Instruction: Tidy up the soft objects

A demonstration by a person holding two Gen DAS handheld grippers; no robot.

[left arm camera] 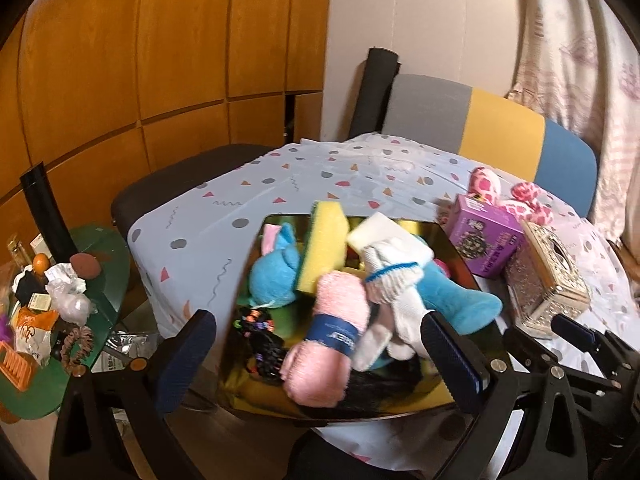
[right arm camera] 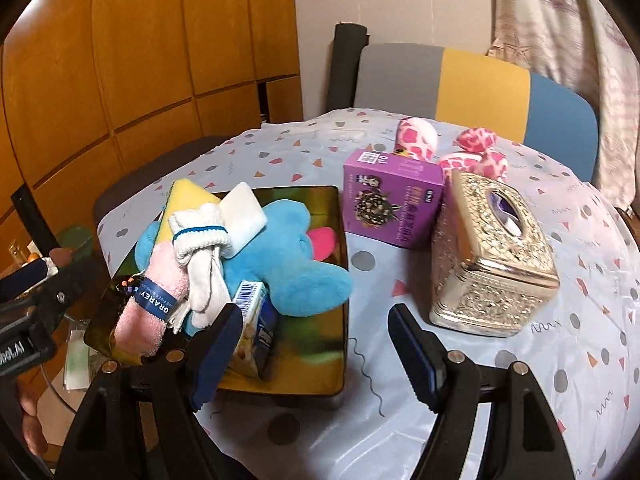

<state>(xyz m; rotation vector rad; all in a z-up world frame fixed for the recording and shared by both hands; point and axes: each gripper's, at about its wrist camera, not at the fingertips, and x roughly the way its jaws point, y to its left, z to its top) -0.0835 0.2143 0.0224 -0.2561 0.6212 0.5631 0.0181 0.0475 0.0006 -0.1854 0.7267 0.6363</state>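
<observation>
Status: sorting is well advanced but not complete.

Done, as far as I can see: the gold tray point(right arm camera: 336, 216) at the left side of the counter point(right arm camera: 520, 380) already carries a heap of soft things. In it lie the blue plush toy point(right arm camera: 296, 264), the yellow sponge point(left arm camera: 324, 248), the white sponge point(right arm camera: 244, 216), the white gloves point(right arm camera: 204, 256) and the rolled pink towel point(left arm camera: 328, 336) with its blue band. The towel hangs over the tray's near-left rim. A small carton point(right arm camera: 256, 312) also sits in the tray at its near edge; I judge it is not soft and may be out of place.

Left to do: the pink spotted plush toy point(right arm camera: 448, 148) lies at the far edge of the counter, behind the purple box point(right arm camera: 392, 200) and the silver tissue box point(right arm camera: 492, 256), well apart from the tray. I judge it to be the last soft item to move.

My right gripper point(right arm camera: 316, 348) has its jaws wide and empty, over the near edge of the counter just beside the tray. My left gripper point(left arm camera: 320, 352) also has its jaws wide, set to either side of the heap's near end; I see no pad pressing on anything.
</observation>
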